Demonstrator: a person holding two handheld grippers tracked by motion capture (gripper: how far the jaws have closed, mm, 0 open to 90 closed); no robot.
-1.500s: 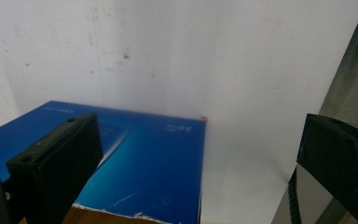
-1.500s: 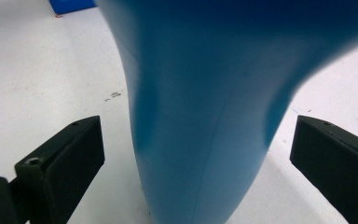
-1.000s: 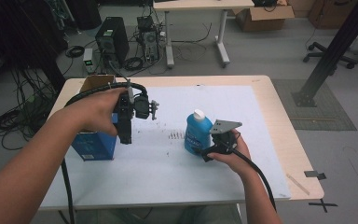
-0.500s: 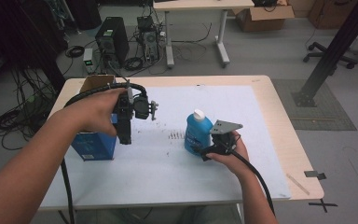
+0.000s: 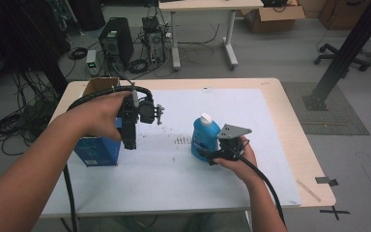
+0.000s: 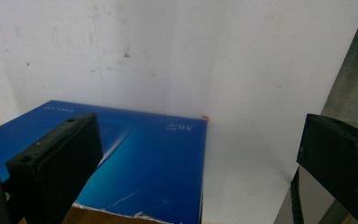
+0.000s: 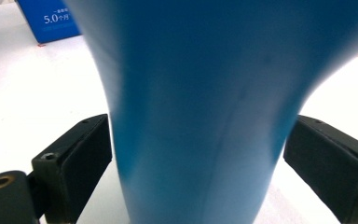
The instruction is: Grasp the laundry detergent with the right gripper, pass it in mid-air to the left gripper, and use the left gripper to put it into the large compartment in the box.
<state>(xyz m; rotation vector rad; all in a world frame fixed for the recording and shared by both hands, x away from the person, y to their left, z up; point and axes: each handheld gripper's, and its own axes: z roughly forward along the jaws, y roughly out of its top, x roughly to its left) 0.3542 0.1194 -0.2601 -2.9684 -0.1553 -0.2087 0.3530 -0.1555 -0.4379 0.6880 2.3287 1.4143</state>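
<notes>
The bottle (image 5: 205, 139) stands upright on the table (image 5: 280, 145), right of the box (image 5: 96, 150), between the right tongs (image 7: 200, 154), whose jaws have just been closing on its sides. Left tongs (image 5: 130, 137) gape apart above the box.

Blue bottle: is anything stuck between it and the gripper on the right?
No. The blue bottle already sits between the right gripper's black jaws, which have just been closing, and nothing else is in there. Both pads look right against its sides.
</notes>
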